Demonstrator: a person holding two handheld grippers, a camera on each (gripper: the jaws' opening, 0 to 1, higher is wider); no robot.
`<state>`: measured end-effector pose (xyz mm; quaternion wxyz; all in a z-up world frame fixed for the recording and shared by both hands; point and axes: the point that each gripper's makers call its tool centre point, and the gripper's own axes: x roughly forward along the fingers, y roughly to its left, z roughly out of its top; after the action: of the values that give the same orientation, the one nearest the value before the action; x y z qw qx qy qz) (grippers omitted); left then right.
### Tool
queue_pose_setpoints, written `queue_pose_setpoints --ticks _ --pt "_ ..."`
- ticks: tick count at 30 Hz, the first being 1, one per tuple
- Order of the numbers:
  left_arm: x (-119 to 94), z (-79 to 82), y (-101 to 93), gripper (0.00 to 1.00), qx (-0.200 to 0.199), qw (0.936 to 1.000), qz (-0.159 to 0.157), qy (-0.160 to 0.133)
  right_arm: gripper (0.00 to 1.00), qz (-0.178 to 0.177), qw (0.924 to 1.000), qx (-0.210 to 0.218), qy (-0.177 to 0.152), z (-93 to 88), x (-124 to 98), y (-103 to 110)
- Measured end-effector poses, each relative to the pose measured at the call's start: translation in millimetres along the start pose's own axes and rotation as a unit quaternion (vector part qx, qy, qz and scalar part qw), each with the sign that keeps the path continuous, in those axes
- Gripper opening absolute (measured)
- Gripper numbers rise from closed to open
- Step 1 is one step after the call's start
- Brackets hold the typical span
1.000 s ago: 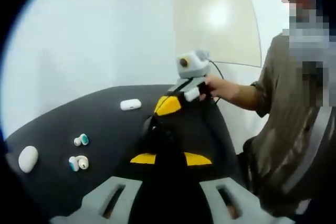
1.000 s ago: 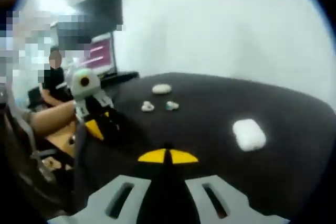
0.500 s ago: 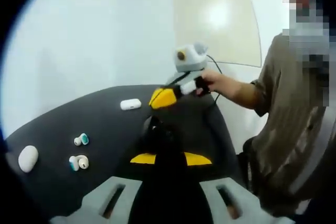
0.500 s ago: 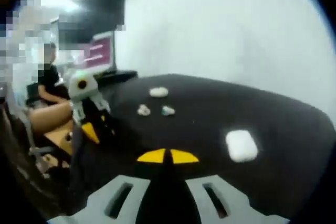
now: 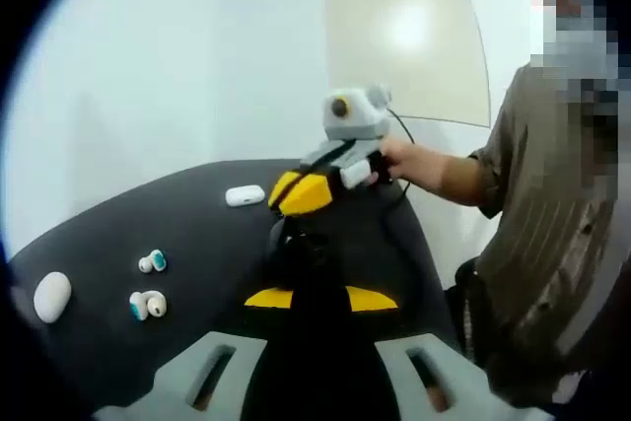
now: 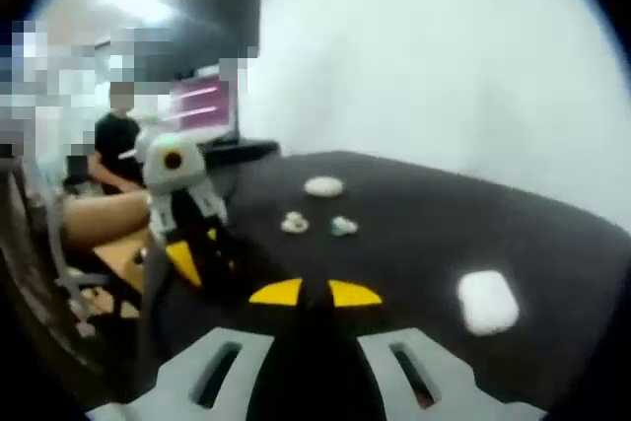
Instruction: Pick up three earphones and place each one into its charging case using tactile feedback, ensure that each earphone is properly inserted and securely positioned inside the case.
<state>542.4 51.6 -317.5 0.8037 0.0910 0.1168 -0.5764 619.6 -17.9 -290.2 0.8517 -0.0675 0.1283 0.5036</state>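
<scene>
Two grippers, left [image 5: 317, 299] and right [image 6: 314, 293], fingers closed on nothing; no writing legible anywhere.

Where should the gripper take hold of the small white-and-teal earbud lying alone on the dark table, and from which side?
Probably from above, closing across the narrow sides of the white-and-teal earbud. It lies low on the dark table with open surface around it and apart from the paired earbuds, so the left gripper has room either side. Finer shape is too small to tell.
</scene>
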Motion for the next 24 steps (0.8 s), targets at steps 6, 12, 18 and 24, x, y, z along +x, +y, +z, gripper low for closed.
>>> queue_pose_setpoints --ticks 6,12,18,24 --pt "0 0.8 -3.1 0.14 0.002 1.0000 -0.002 0.000 0.13 -0.005 0.9994 -0.004 0.035 -13.4 -3 -17" --pt "1 1.5 -6.1 0.14 0.004 1.0000 -0.001 0.000 0.13 -0.028 0.9984 -0.001 0.050 -30.7 -10 -24" --pt "-1 0.2 -0.9 0.14 0.000 1.0000 -0.001 -0.001 0.17 -0.050 0.9928 -0.096 0.052 -29.3 12 -5" --pt "-2 -1.1 3.3 0.14 0.007 1.0000 0.006 -0.001 0.21 0.031 0.9975 -0.063 0.014 -12.2 16 41"
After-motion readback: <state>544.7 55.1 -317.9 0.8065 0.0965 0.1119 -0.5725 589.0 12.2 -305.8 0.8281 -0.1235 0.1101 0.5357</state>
